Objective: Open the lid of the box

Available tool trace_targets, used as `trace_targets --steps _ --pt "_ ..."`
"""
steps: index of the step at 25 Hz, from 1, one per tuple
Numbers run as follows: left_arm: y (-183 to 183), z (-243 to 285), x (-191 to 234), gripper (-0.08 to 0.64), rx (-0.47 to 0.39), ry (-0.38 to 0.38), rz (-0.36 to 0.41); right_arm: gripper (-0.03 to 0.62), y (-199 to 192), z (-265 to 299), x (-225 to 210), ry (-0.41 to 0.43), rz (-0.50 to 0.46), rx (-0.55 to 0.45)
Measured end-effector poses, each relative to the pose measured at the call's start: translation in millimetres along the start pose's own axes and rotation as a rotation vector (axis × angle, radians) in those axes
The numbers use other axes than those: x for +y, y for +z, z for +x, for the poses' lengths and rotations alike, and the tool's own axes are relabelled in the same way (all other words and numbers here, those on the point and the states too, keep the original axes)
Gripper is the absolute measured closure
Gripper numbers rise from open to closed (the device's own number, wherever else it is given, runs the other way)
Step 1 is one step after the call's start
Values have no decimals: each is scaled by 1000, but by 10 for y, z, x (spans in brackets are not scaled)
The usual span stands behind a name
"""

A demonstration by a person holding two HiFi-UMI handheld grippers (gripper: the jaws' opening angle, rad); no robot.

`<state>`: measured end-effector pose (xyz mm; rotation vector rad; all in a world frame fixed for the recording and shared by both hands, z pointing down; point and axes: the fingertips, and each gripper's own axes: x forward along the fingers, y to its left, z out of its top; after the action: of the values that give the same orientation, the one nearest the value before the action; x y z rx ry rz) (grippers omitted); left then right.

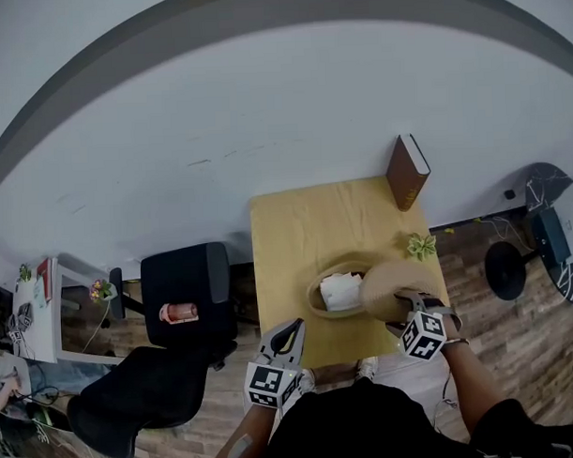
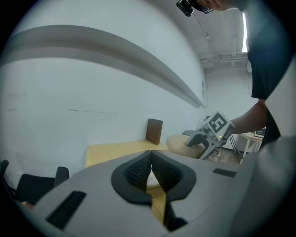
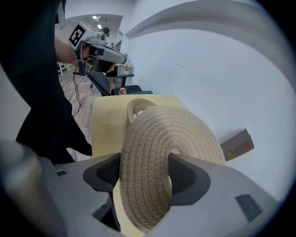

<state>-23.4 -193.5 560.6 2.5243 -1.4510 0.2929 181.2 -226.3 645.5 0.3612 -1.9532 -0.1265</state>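
An oval woven box (image 1: pixel 314 297) sits on the yellow table (image 1: pixel 296 232) near its front edge, uncovered, with something white (image 1: pixel 341 290) inside. Its round woven lid (image 1: pixel 392 287) hangs tilted just right of the box, and my right gripper (image 1: pixel 408 305) is shut on it. In the right gripper view the lid (image 3: pixel 162 157) stands on edge between both pads, with the box (image 3: pixel 136 107) beyond it. My left gripper (image 1: pixel 292 330) hovers at the table's front edge, left of the box, shut and empty. In the left gripper view its jaws (image 2: pixel 150 170) meet, and the lid (image 2: pixel 182 144) shows ahead.
A brown book (image 1: pixel 408 172) stands upright at the table's back right corner. A small green plant (image 1: pixel 421 246) lies near the right edge. Two black chairs (image 1: pixel 185 293) stand left of the table. A white wall runs behind it.
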Motion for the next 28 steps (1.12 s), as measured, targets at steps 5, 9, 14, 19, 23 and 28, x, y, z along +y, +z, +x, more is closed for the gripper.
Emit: trace_targets --steps 5,9,14,19,23,28 --pt "15 166 -167 543 -3 -54 15 262 -391 -45 -70 -11 55 40" --pt "19 285 -303 543 14 -88 2 262 -661 -59 -101 -4 91 70" --pt "-20 394 -378 543 26 -89 0 262 -941 42 -34 39 128 97" --pt "-80 456 -339 543 43 -51 -18 262 -1131 259 72 104 167 106" --pt "-140 425 -337 543 59 -32 -24 262 -1175 410 174 150 212 86" --pt "-125 406 -261 543 62 0 -30 262 -1207 628 222 185 213 92"
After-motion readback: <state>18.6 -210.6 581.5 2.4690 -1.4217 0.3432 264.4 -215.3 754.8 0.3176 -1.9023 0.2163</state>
